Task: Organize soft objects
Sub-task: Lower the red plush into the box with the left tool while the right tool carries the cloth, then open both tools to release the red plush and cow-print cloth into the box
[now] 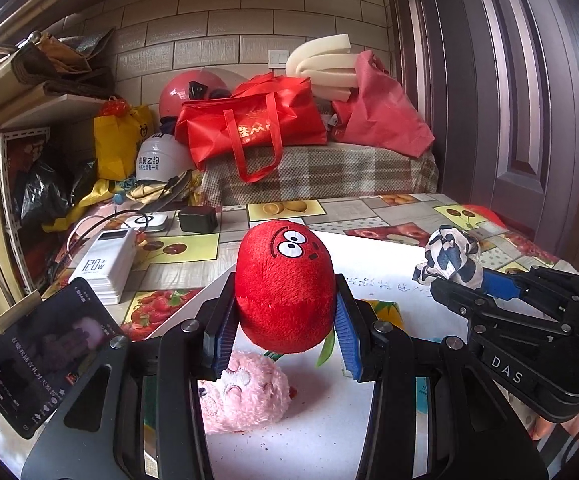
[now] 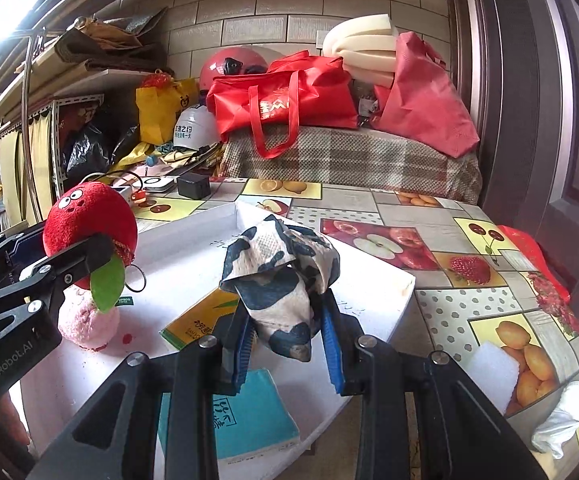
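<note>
Left wrist view has the left gripper (image 1: 285, 320) clamped on the red plush apple (image 1: 285, 284), blue pads pressing its sides low down, the face turned up and away. It hangs clear above the white board (image 1: 369, 264), so this looks like a carry rather than a set-down. Just below it sits the pink plush toy (image 1: 245, 392), resting on the board, not yet gripped by anything.

Over to the right wrist view: the right gripper (image 2: 289, 344) is closed on the cow-print cloth (image 2: 281, 276), pinching its lower folds so the bunched top stands up between the fingers. That grip keeps the loose fabric gathered instead of trailing. From here the green leaf (image 2: 107, 284) of the apple dangles beside the left finger, with a small metal ring (image 2: 135, 278) next to it.

Under the cloth lie a yellow booklet (image 2: 197, 316) and a teal book (image 2: 249, 420), flat on the board. Both soft items are lifted at once, well apart from each other, which I judge leaves each hand free to place its load without tangling. Where they are headed, the frames do not say.
</note>
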